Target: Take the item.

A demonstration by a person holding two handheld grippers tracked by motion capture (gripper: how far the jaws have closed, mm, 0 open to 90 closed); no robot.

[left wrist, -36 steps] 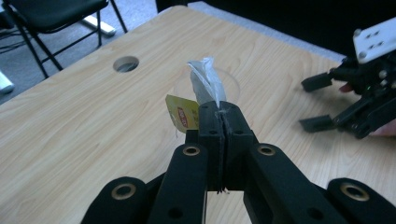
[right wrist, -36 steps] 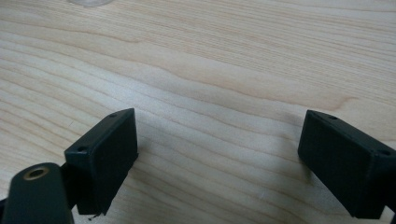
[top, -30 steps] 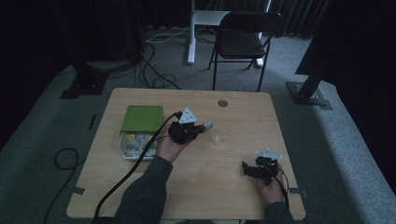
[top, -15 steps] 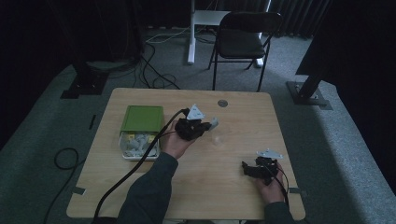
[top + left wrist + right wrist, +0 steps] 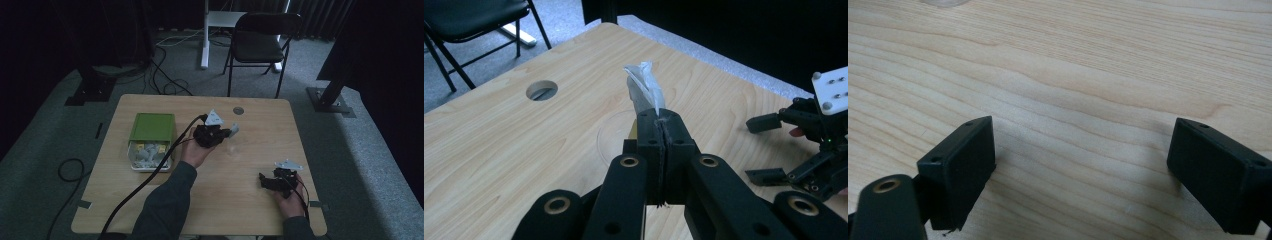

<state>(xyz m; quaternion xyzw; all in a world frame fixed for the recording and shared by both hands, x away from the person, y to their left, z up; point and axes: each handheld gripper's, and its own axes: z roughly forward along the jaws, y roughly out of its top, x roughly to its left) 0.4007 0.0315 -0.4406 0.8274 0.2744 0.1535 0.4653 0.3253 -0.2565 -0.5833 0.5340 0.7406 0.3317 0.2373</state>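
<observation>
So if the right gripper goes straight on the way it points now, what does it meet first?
Probably the bare wooden table. The right gripper is open and empty, angled down at the wood. A clear round thing lies at the far edge, off to one side.

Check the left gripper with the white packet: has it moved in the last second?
Yes. In the high view the left gripper, shut on the white packet, has shifted right, farther from the green box toward the table's middle.

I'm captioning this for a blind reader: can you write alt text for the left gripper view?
The left gripper, its jaws shut, holds a small white packet upright above a wooden table with a round hole; the other gripper sits at right.
</observation>
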